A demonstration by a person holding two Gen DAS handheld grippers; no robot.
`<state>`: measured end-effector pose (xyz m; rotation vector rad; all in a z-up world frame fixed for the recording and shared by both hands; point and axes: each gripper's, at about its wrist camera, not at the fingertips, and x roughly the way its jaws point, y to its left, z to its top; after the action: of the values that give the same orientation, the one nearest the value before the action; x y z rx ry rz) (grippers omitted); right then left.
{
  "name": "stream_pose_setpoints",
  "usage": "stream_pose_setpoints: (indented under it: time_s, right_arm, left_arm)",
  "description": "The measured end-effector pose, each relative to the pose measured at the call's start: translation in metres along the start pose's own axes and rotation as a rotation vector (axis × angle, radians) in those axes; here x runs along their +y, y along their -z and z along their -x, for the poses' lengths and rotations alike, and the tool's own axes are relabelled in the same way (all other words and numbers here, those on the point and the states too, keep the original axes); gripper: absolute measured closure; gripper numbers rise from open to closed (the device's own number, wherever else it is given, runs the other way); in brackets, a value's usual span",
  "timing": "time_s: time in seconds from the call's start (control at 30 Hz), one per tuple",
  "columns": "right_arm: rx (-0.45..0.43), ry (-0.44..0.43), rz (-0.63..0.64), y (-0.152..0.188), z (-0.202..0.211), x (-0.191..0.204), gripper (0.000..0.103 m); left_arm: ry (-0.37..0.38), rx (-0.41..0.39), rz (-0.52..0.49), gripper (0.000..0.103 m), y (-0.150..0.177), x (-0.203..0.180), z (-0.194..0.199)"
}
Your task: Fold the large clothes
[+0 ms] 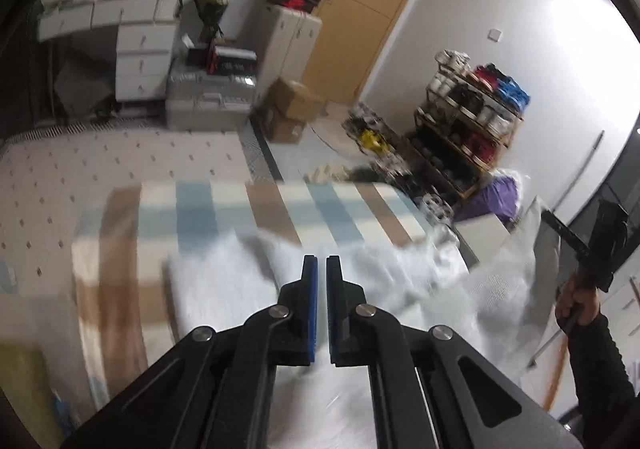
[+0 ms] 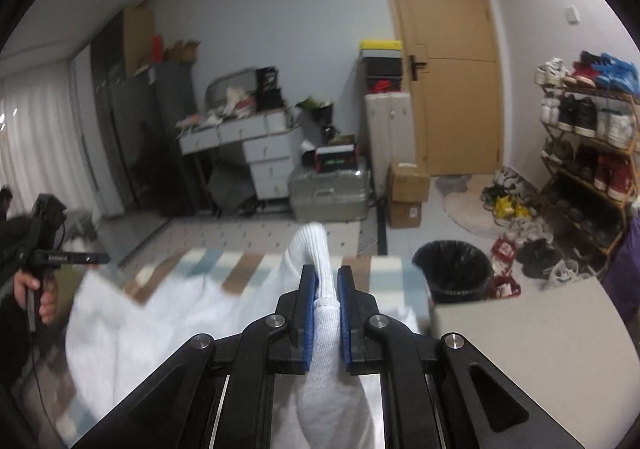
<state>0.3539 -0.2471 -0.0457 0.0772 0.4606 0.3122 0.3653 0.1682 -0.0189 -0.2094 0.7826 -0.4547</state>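
A large white garment lies partly lifted over a blanket striped in blue, tan and white, which is spread on a dotted white mattress. My left gripper is shut, with a thin edge of the white cloth pinched between its blue pads; the view is blurred. In the right wrist view my right gripper is shut on a ribbed fold of the white garment, which sticks up past the fingertips. Each view shows the other gripper held by a hand at its edge: right gripper, left gripper.
A black bin stands off the bed's right corner beside a pale flat surface. A shoe rack and loose shoes line the right wall. Cardboard boxes, a silver suitcase and a drawer desk stand beyond the bed.
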Motion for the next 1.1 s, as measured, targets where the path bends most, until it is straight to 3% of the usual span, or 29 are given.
stream_pose_setpoints:
  time_s: [0.1, 0.17, 0.23, 0.3, 0.33, 0.47, 0.57, 0.67, 0.8, 0.87, 0.93, 1.03, 1.1]
  right_arm:
    - [0.068, -0.009, -0.036, 0.000, -0.033, -0.014, 0.093]
    - [0.155, 0.010, -0.031, 0.021, -0.055, -0.017, 0.093]
    - [0.232, -0.002, -0.016, 0.045, -0.066, -0.018, 0.093]
    - [0.284, -0.012, -0.015, 0.068, -0.068, -0.023, 0.093]
    - [0.293, -0.015, -0.019, 0.076, -0.066, -0.026, 0.093]
    - [0.322, -0.022, -0.077, 0.096, -0.055, -0.040, 0.092]
    - [0.338, -0.020, -0.080, 0.101, -0.046, -0.038, 0.092]
    - [0.346, -0.020, -0.037, 0.103, -0.041, -0.025, 0.092]
    - [0.335, -0.076, 0.032, 0.103, -0.023, -0.003, 0.089]
    - [0.349, -0.086, 0.056, 0.107, -0.019, 0.004, 0.089]
    - [0.386, -0.083, 0.068, 0.114, -0.024, 0.008, 0.088]
    - [0.445, -0.045, 0.082, 0.123, -0.042, 0.006, 0.087]
    - [0.483, -0.003, 0.100, 0.127, -0.056, 0.002, 0.079]
  left_arm:
    - [0.009, 0.053, 0.036, 0.103, 0.005, 0.015, -0.014]
    - [0.024, 0.146, 0.091, 0.101, 0.029, 0.028, -0.023]
    - [0.017, 0.258, 0.087, 0.083, 0.063, 0.034, -0.033]
    - [-0.034, 0.324, 0.058, 0.034, 0.097, 0.037, -0.040]
    - [-0.038, 0.354, 0.067, 0.032, 0.112, 0.040, -0.044]
    - [0.002, 0.422, 0.149, 0.032, 0.138, 0.047, -0.058]
    - [0.036, 0.422, 0.146, 0.034, 0.144, 0.039, -0.059]
    - [0.074, 0.401, 0.082, 0.034, 0.141, 0.017, -0.046]
    - [0.097, 0.336, -0.076, 0.033, 0.139, -0.017, -0.028]
    - [0.080, 0.310, -0.118, 0.032, 0.137, -0.021, -0.030]
    - [0.046, 0.311, -0.079, 0.031, 0.132, -0.011, -0.043]
    - [0.019, 0.391, 0.036, 0.031, 0.131, 0.015, -0.072]
    - [0.025, 0.424, 0.040, 0.032, 0.133, 0.027, -0.087]
